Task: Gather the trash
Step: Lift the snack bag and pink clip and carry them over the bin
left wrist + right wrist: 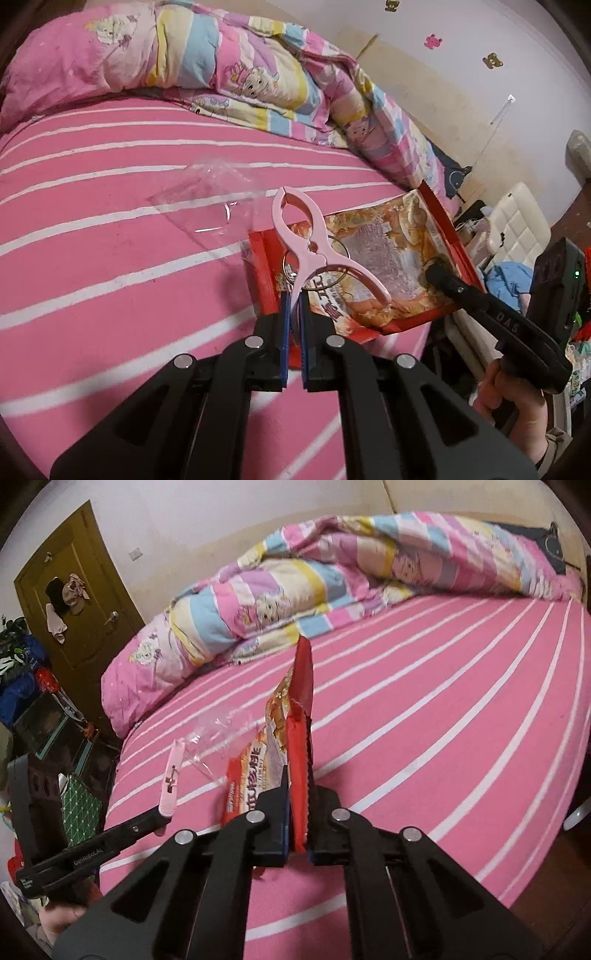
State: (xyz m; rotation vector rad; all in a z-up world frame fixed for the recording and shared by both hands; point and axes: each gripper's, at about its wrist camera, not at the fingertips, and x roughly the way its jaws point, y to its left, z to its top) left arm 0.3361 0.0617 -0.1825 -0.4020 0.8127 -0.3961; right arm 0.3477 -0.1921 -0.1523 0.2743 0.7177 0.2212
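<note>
Tools angled down over bed (110, 221): left tool (293, 295) clamps pink clip (314, 251), right tool (297, 771) clamps snack wrapper (291, 716) (edge-on).

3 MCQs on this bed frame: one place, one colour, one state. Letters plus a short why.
1. Where is the clear plastic wrapper?
A. flat on the striped sheet
B. in the left gripper
C. on the quilt

2. What colour is the clip?
A. blue
B. pale pink
C. green

3. What is the right gripper doing?
A. open, empty
B. shut on the clip
C. shut on the red snack bag

Key: A, it lies on the sheet beyond the clip; B, pink plastic in the left gripper; C, the bag's edge is pinched between closed fingers.
</note>
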